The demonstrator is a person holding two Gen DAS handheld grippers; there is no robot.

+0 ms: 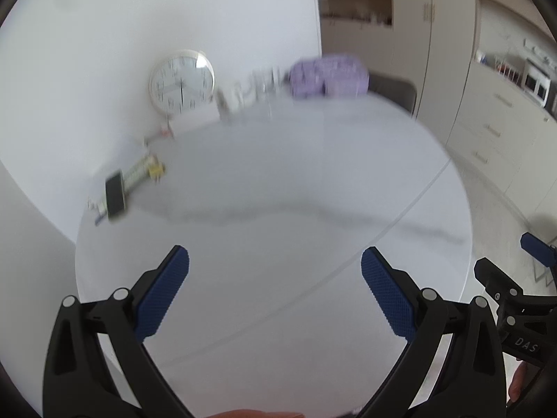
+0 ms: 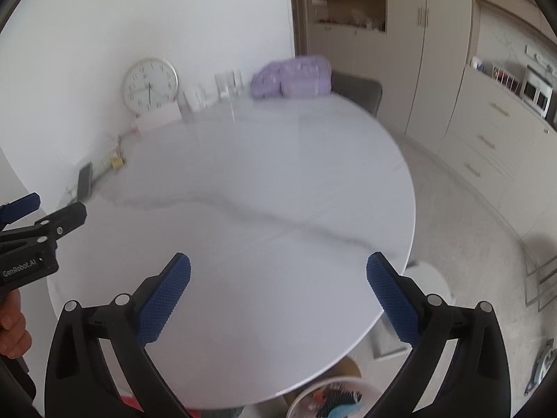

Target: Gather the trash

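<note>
Both views look over a round white marble table (image 1: 278, 181) (image 2: 243, 181). My left gripper (image 1: 275, 261) is open and empty above the table's near part. My right gripper (image 2: 278, 268) is open and empty above the table's near right edge. A white bin (image 2: 330, 397) holding mixed trash stands on the floor under the table's near edge. The right gripper's tip (image 1: 536, 250) shows at the right of the left wrist view; the left gripper's tip (image 2: 45, 223) shows at the left of the right wrist view.
Along the wall side stand a round clock (image 1: 181, 82) (image 2: 149, 83), clear glasses (image 2: 229, 85), a purple pack (image 1: 329, 75) (image 2: 292, 76), a dark phone-like item (image 1: 115, 196) (image 2: 85, 179) and small yellow bits (image 1: 155, 170). A grey chair (image 2: 358, 92) and beige cabinets (image 2: 487, 132) are beyond.
</note>
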